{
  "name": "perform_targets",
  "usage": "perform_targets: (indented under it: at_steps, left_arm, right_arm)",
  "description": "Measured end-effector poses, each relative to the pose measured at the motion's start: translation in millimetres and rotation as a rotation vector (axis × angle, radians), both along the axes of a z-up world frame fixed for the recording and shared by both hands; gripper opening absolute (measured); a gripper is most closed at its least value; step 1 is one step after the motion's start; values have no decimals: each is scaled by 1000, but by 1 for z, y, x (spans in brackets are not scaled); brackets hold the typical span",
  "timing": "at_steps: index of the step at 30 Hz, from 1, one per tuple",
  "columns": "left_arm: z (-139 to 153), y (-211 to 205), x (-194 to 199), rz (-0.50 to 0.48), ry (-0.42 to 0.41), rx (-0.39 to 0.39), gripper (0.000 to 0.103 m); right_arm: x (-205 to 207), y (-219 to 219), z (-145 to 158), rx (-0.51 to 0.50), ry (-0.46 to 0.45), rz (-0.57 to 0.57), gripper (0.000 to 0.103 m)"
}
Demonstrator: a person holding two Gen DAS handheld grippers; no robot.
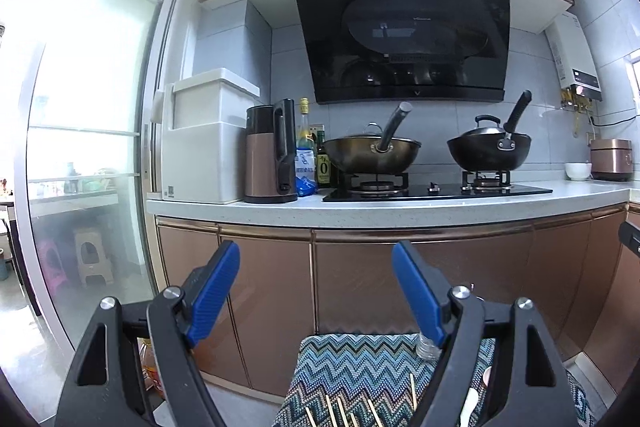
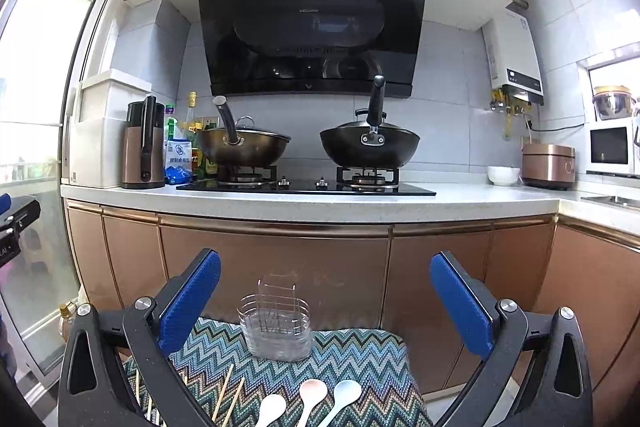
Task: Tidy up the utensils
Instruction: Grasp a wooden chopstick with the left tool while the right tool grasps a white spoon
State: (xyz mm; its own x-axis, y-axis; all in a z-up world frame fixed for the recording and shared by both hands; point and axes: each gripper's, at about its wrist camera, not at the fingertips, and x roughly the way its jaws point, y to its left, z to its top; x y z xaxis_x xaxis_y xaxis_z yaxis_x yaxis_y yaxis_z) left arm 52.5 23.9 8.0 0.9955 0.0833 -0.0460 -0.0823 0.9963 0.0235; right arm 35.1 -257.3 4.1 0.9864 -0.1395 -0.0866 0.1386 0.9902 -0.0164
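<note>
A clear wire utensil holder (image 2: 276, 327) stands on a zigzag-patterned cloth (image 2: 360, 359). In front of it lie three spoons (image 2: 310, 393) and, leftward, what look like wooden chopsticks (image 2: 228, 397). The left tool (image 1: 316, 291) and right tool (image 2: 325, 301) hover wide open, gripping nothing.

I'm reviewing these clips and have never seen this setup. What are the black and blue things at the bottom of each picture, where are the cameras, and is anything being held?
No robot here: a person carries a two-finger tool in each hand, with a fisheye camera on each looking along the blue fingers. One picture is from the left tool, the other from the right tool. Both stand open and hold nothing. Below them lies a zigzag-patterned cloth bearing a clear utensil holder, three white spoons and wooden chopsticks. Behind is a kitchen counter with two woks on the stove.
</note>
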Motion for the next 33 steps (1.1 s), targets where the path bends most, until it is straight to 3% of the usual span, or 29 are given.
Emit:
perform_targets:
  at_steps: [4, 11, 14, 17, 21, 24, 25, 28, 33]
  left_arm:
    - [-2, 6, 12, 32, 46, -21, 78]
    - [-44, 16, 66, -39, 312, -76, 78]
    - [-70, 14, 88, -80, 427, -76, 78]
    - [-98, 15, 112, -146, 557, -125, 77]
    - [-138, 20, 145, -197, 717, -200, 73]
    - [-168, 26, 171, -218, 840, -258, 54]
    - [-178, 27, 180, -228, 883, -277, 50]
    - [-209, 25, 198, -239, 984, -297, 49]
    - [-243, 22, 222, -221, 1104, -322, 38]
  right_arm:
    - [6, -2, -2, 6, -4, 19, 103]
    - [44, -5, -30, 11, 134, 119, 103]
    - [65, -12, -52, 49, 241, 184, 99]
    - [88, -21, -83, 119, 367, 275, 84]
    - [118, -24, -134, 186, 535, 374, 57]
    - [135, -24, -168, 233, 634, 443, 41]
    - [142, -23, -180, 252, 668, 471, 38]
    - [160, -24, -207, 295, 754, 521, 31]
    - [184, -25, -241, 347, 841, 576, 26]
